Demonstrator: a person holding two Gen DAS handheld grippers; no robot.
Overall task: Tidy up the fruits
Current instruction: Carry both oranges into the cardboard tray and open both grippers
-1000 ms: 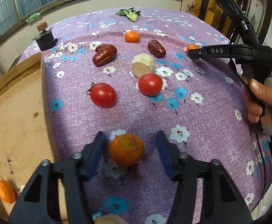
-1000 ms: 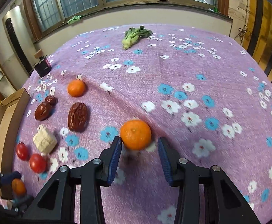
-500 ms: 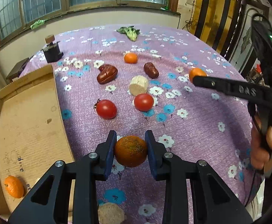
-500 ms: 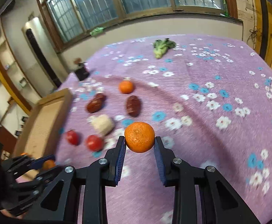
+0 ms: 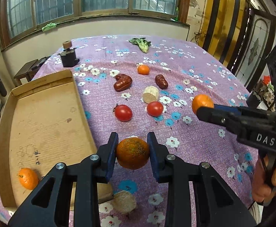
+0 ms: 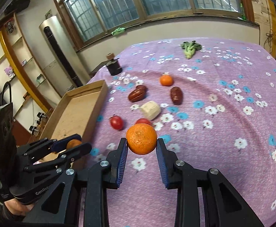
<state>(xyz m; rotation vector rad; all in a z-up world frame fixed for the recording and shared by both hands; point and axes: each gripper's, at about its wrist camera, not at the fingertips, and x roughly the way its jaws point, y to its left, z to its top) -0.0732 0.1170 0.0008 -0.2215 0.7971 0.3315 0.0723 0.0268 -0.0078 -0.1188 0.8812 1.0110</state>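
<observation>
My left gripper point(image 5: 132, 143) is shut on a dark-speckled orange point(image 5: 132, 155), lifted above the purple flowered cloth just right of the cardboard tray point(image 5: 43, 117). One orange point(image 5: 28, 178) lies in the tray's near corner. My right gripper point(image 6: 142, 144) is shut on a bright orange point(image 6: 141, 139) held over the cloth; the same orange point(image 5: 202, 103) shows at the right of the left wrist view. On the cloth lie two tomatoes point(image 5: 123, 112) point(image 5: 155, 108), a third orange point(image 5: 143, 69) and dark red dates point(image 5: 122, 83) point(image 5: 161, 81).
A pale cut chunk point(image 5: 150, 94) sits among the fruit and another point(image 5: 123, 201) lies near the tray's front corner. A green leafy vegetable point(image 5: 141, 44) and a small black device point(image 5: 68, 56) are at the far side. A person's hand point(image 5: 266, 181) holds the right gripper.
The left gripper shut on the speckled orange and lifted it off the cloth. The right gripper raised its orange and carried it leftward toward the tray.
</observation>
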